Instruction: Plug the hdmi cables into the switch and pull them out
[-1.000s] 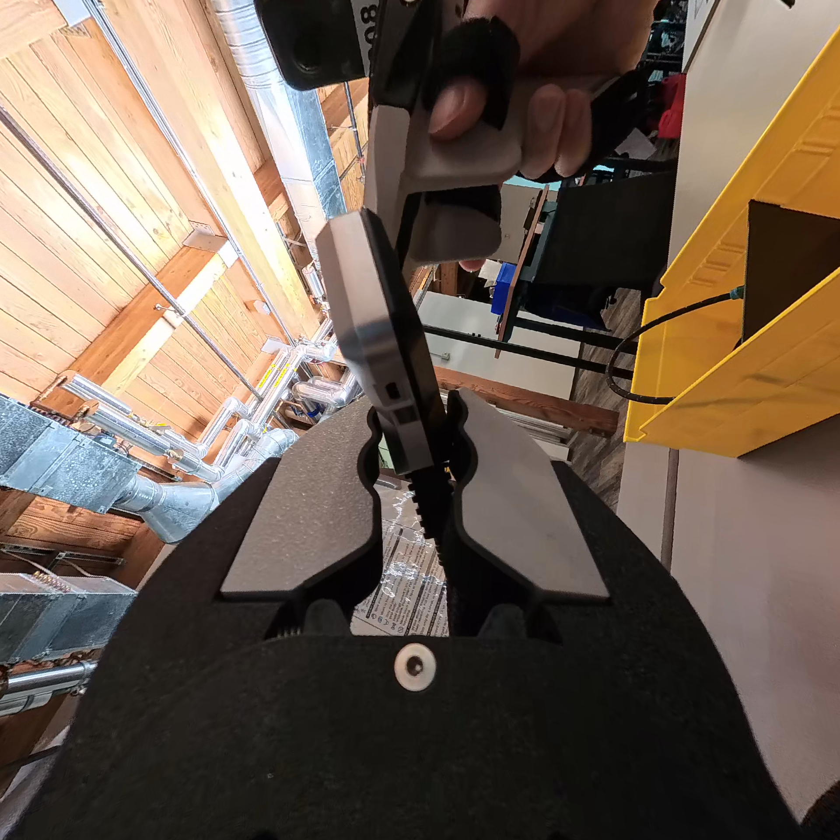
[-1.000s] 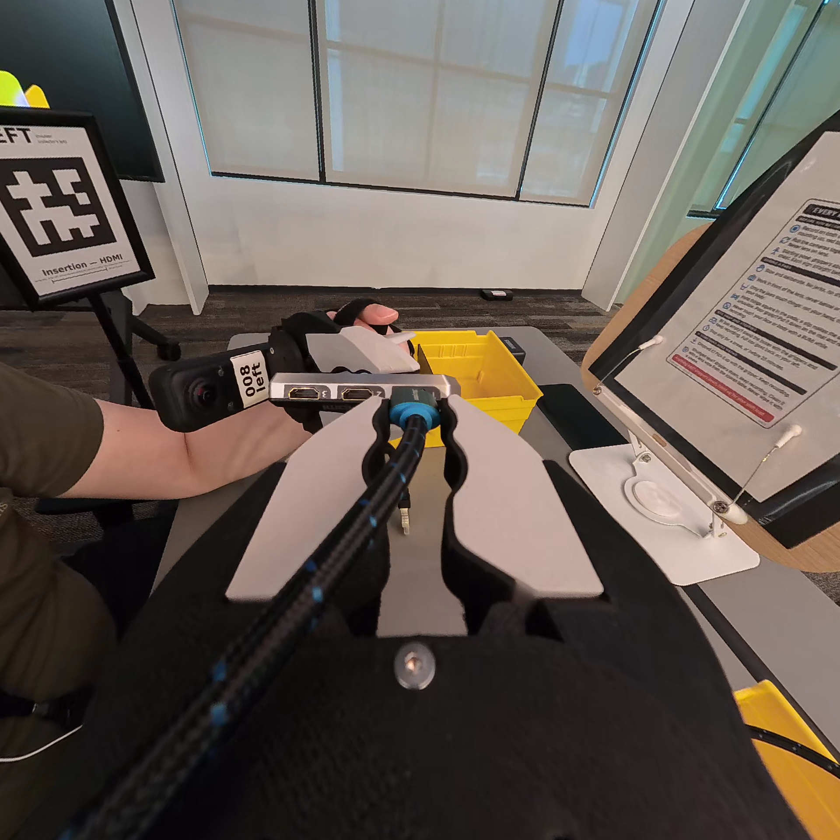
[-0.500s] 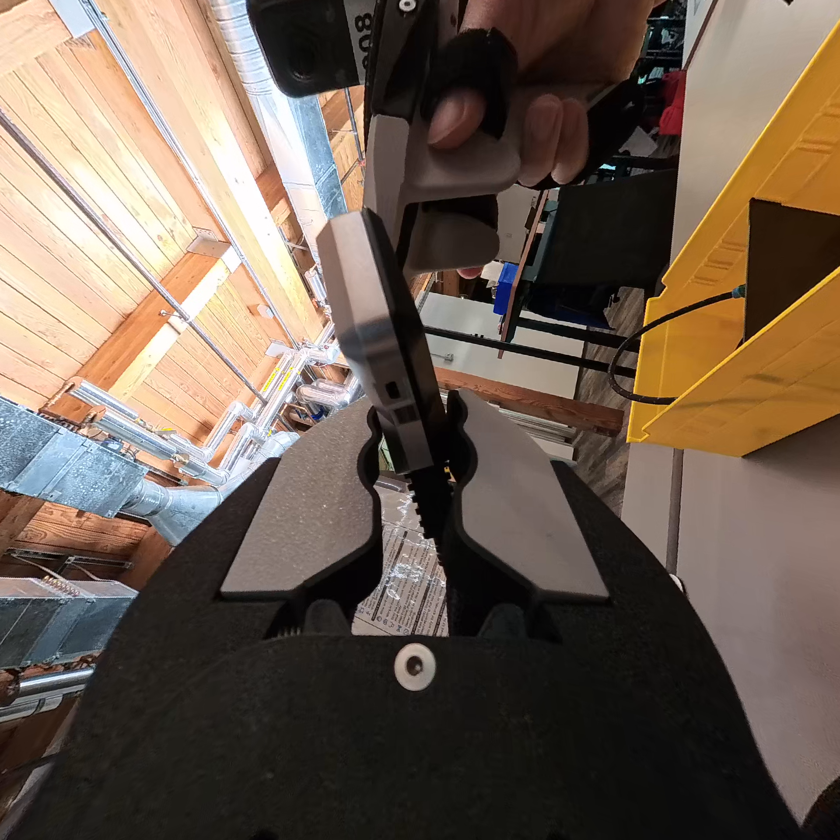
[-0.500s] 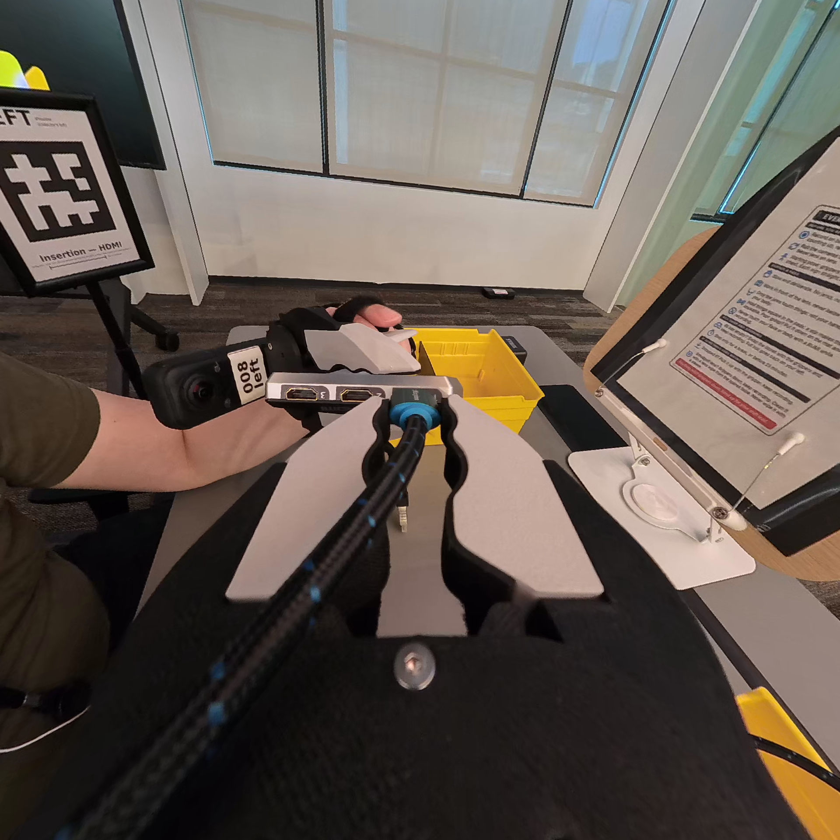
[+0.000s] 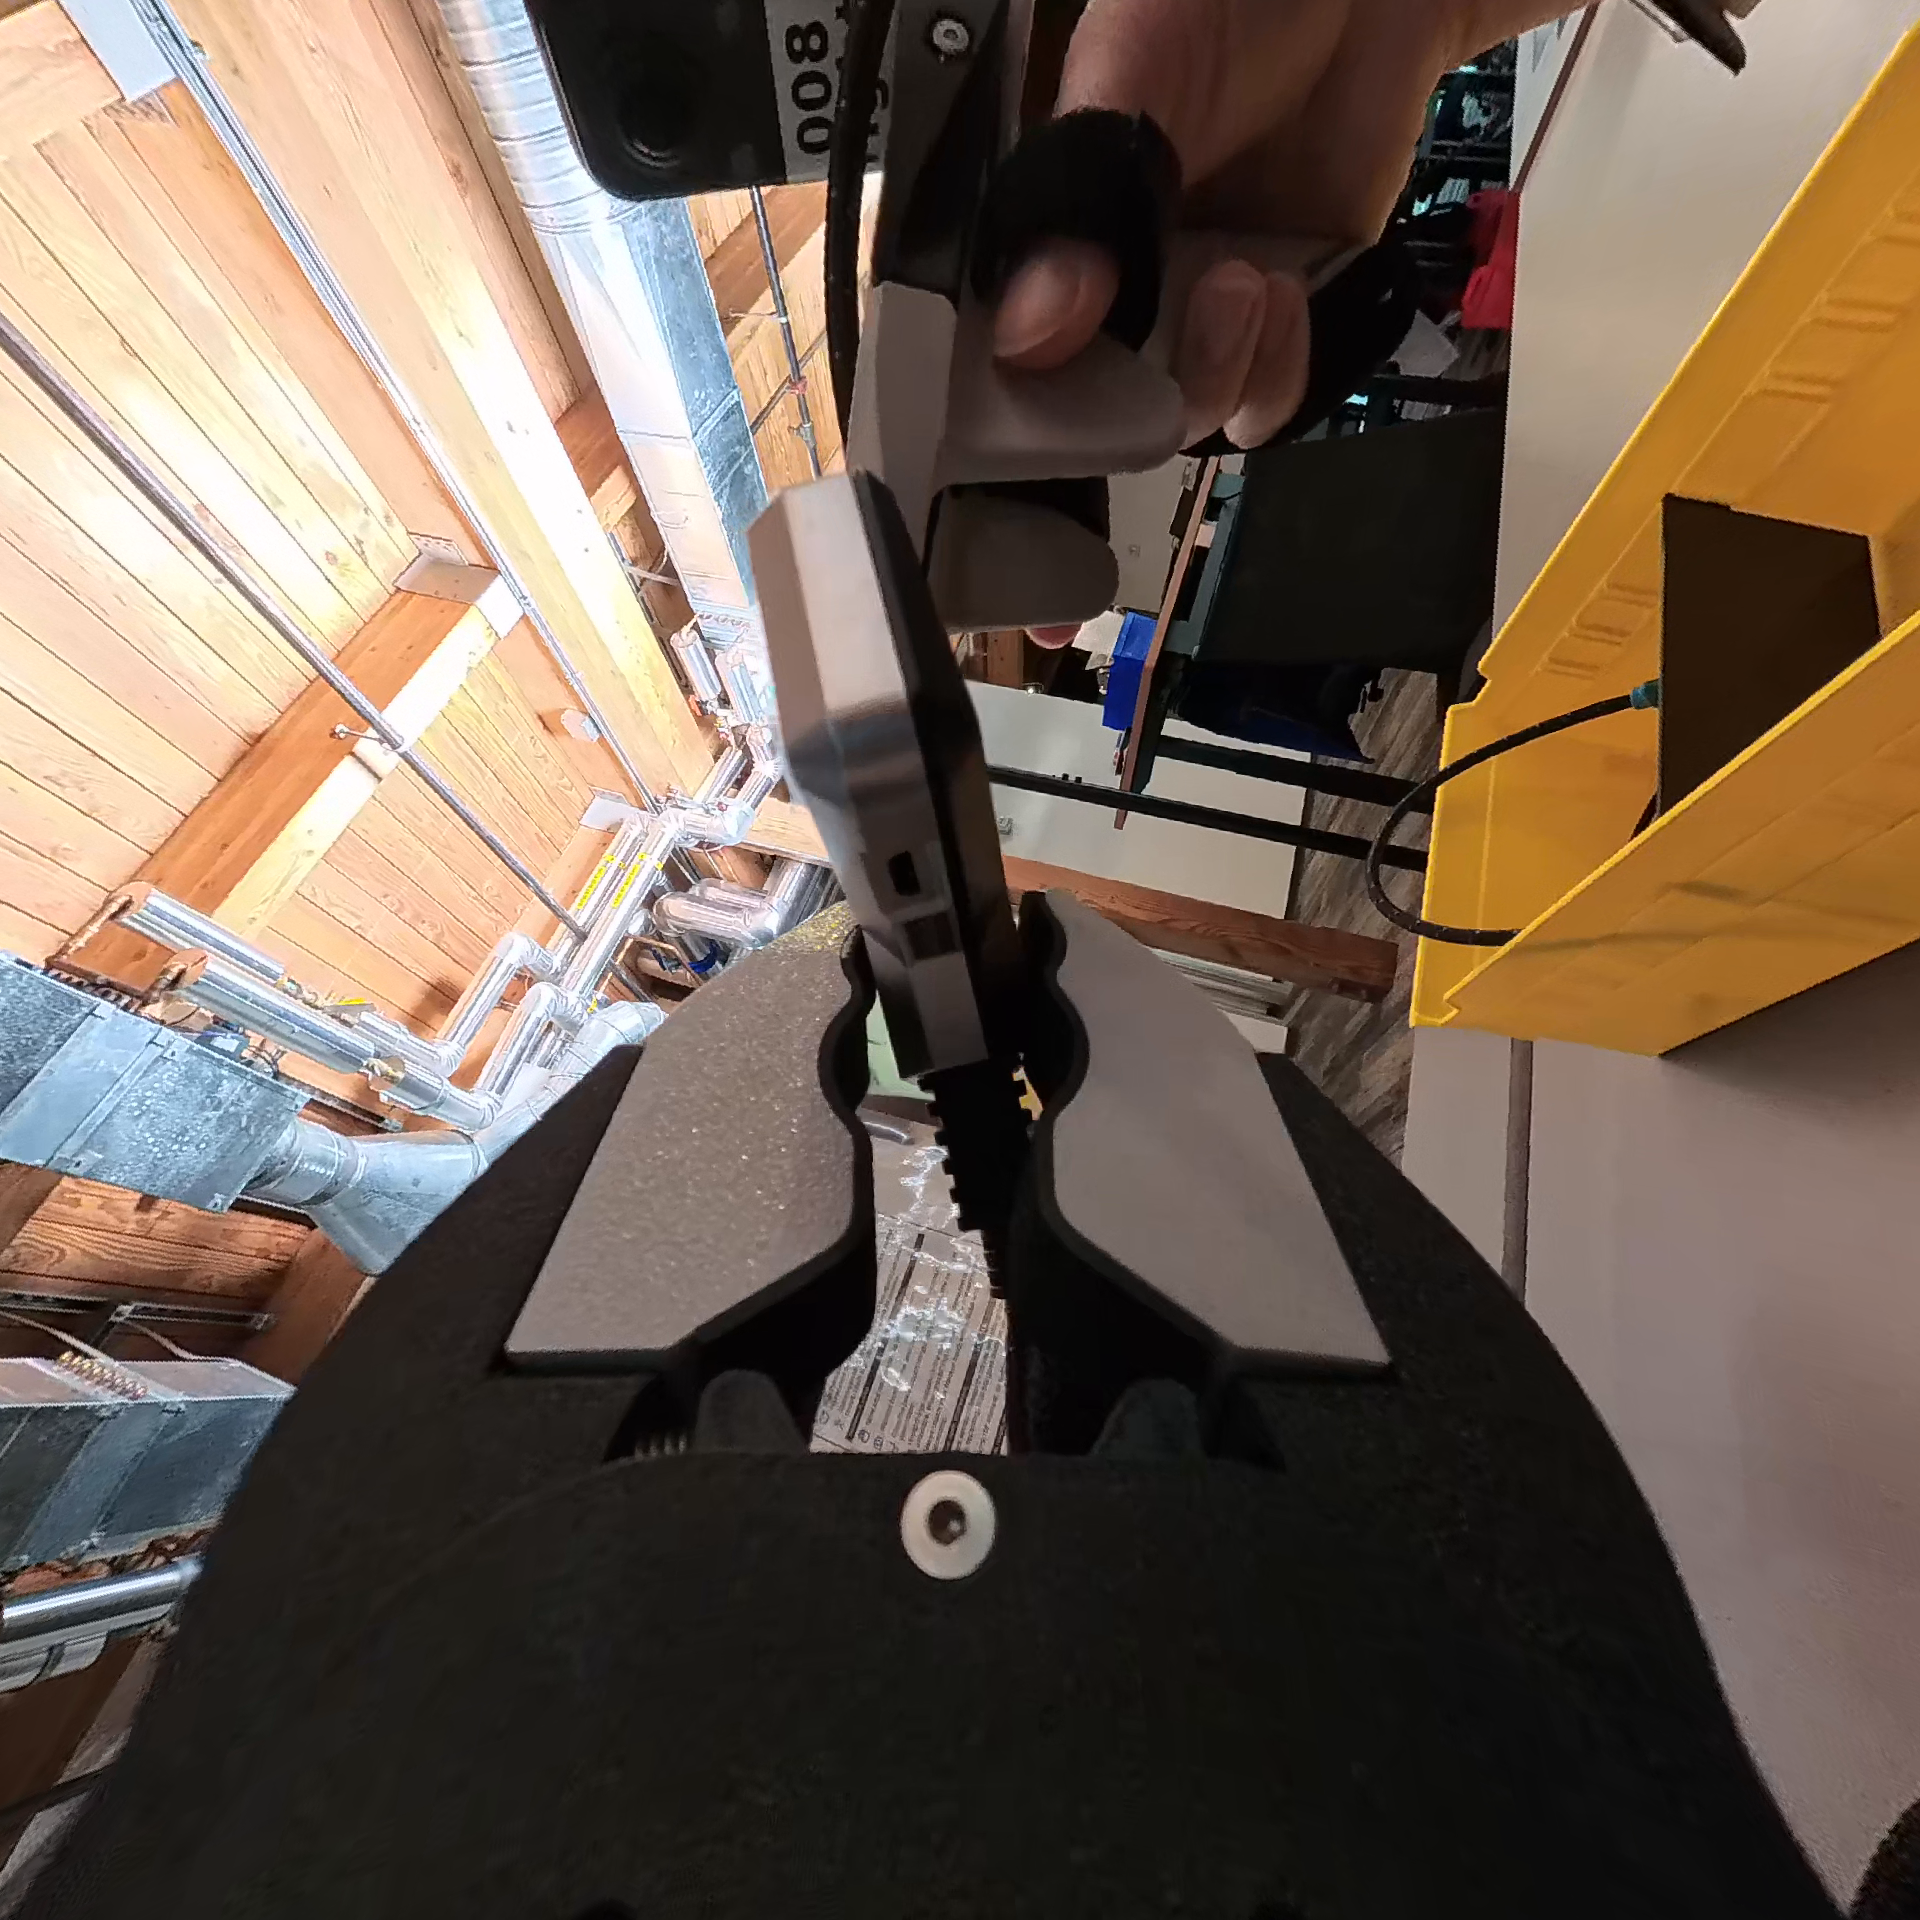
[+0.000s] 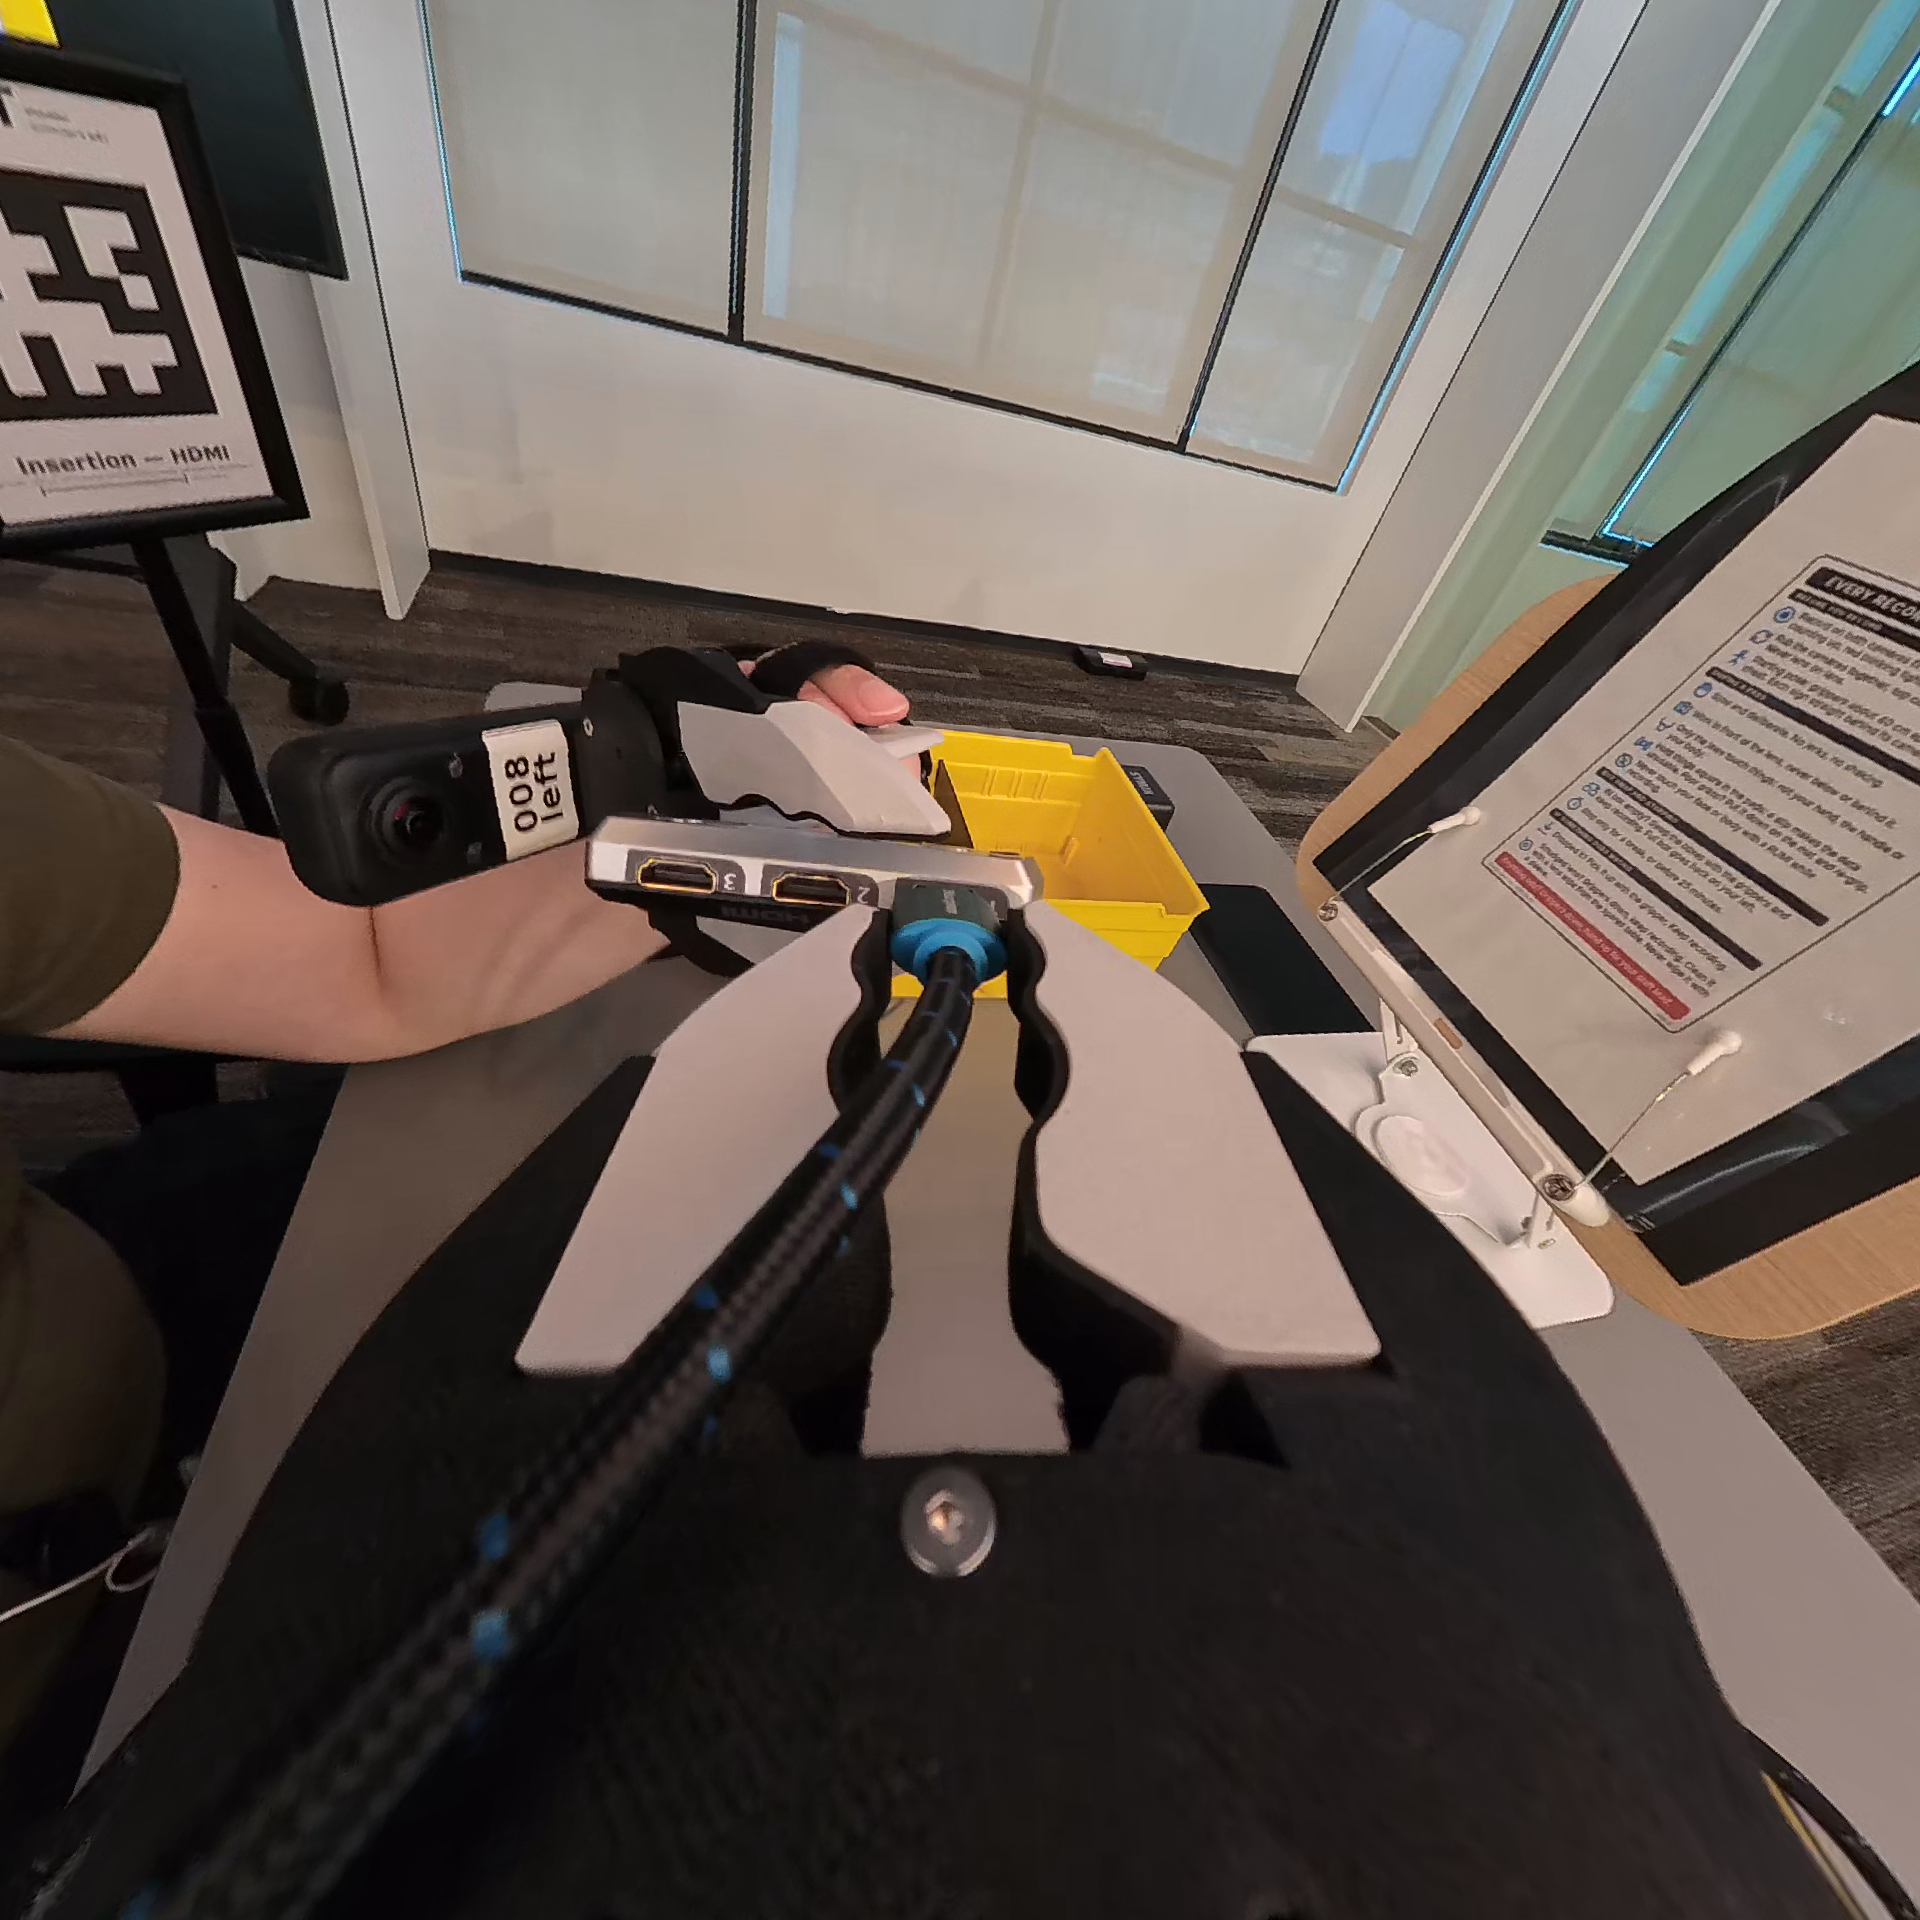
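Left gripper (image 5: pixel 951 997) was clamped on the switch (image 6: pixel 810 868) held above the table, right gripper (image 6: pixel 948 940) was clamped on the HDMI plug (image 6: pixel 940 914) seated in an end port, two ports empty; unplugging probably remained.

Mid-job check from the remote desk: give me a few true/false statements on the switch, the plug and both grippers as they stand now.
1. The left gripper is shut on the silver switch. True.
2. The right gripper is open and holds nothing. False: it is shut on the blue-collared HDMI plug.
3. The plug sits at the switch's rightmost port in the right wrist view. True.
4. All three ports facing that camera are filled. False: the two left of the plug are empty.
5. The yellow bin lies in front of the switch. False: behind it.
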Tool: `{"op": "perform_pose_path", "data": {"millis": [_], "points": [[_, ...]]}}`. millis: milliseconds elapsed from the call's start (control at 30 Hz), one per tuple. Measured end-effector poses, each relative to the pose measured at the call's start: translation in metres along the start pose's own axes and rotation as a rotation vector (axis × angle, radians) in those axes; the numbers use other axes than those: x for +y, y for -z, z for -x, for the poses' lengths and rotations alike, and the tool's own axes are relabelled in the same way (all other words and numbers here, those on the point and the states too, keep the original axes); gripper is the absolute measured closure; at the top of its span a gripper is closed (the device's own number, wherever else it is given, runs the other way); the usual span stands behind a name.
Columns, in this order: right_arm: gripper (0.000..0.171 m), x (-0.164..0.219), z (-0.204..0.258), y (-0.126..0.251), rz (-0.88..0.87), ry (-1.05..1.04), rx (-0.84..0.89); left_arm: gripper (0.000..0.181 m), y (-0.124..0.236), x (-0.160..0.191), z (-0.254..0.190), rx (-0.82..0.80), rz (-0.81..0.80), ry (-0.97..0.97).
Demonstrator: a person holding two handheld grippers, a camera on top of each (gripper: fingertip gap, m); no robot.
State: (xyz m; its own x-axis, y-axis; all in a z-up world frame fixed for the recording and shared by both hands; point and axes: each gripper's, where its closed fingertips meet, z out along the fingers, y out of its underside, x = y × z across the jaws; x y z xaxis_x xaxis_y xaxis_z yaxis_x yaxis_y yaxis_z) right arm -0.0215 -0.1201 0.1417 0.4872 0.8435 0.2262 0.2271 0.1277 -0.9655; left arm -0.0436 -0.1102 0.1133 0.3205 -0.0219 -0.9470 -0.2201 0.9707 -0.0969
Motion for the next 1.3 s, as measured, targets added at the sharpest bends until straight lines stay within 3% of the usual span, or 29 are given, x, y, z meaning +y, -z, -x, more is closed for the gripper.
{"op": "perform_pose_path", "data": {"millis": [667, 833, 1300], "points": [[0.149, -0.006, 0.012, 0.011, -0.006, -0.136, -0.068, 0.156, 0.001, -0.02, 0.005, 0.041, -0.043, 0.049], [0.149, -0.005, 0.014, 0.012, 0.022, -0.058, -0.03, 0.157, 0.0, -0.023, 0.005, 0.031, -0.039, 0.003], [0.149, -0.006, 0.018, 0.013, 0.004, -0.08, -0.064, 0.157, 0.001, -0.029, 0.008, 0.039, -0.046, 0.011]]}}
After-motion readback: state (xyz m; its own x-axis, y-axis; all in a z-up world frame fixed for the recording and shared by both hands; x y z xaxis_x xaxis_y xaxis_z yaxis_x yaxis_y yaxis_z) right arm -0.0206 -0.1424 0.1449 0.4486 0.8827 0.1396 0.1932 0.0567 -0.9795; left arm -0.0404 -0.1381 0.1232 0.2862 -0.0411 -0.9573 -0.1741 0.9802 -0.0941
